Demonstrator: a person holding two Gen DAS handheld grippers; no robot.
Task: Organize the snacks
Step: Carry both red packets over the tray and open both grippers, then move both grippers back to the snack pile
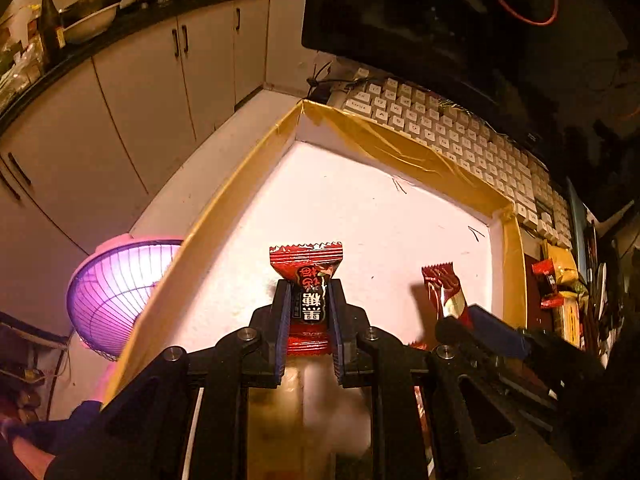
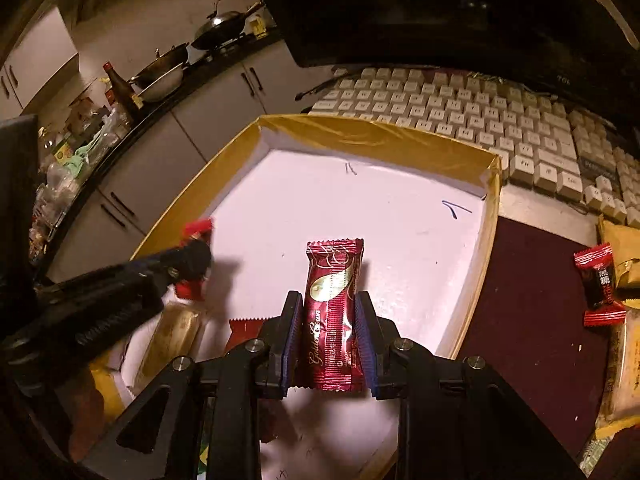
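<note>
Holding now: I have a snack in each gripper, both above the white tray (image 1: 400, 208).
Left gripper (image 1: 307, 308): its fingers are clamped on the red candy (image 1: 306, 264), which stands upright over the left part of the tray.
Right gripper (image 2: 330, 328): its fingers are pressed together on the dark red bar (image 2: 334, 312), held upright near the tray's middle.
Already inside: a gold packet (image 2: 176, 332) and a red wrapper (image 2: 244, 328) lie at the near edge.
Still waiting: one more red candy (image 2: 598, 284) lies on the desk, right of the tray.
Doing it well: I think I should lower each snack close to the tray floor before I loosen the fingers, so it does not bounce, and keep the two grippers apart.
</note>
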